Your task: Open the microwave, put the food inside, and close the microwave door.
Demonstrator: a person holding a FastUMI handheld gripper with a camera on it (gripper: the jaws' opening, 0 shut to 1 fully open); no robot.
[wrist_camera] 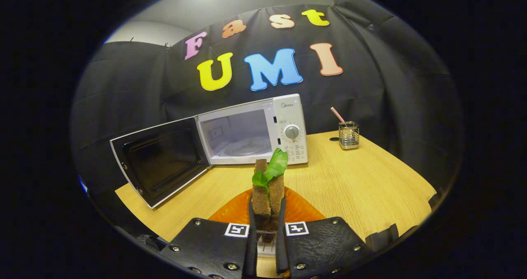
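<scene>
A sandwich (267,192) of two brown bread slices with a green leaf sticking out stands upright between my fingers. My gripper (266,225) is shut on it, both black fingers pressing its sides. It is held above an orange plate (304,211) on the wooden table. Beyond it stands the white microwave (290,126), its door (158,161) swung wide open to the left. The cavity (239,135) shows a glass turntable inside.
A metal holder (348,135) with a pink straw stands on the table (362,180) to the right of the microwave. The table's front edge runs close below the open door.
</scene>
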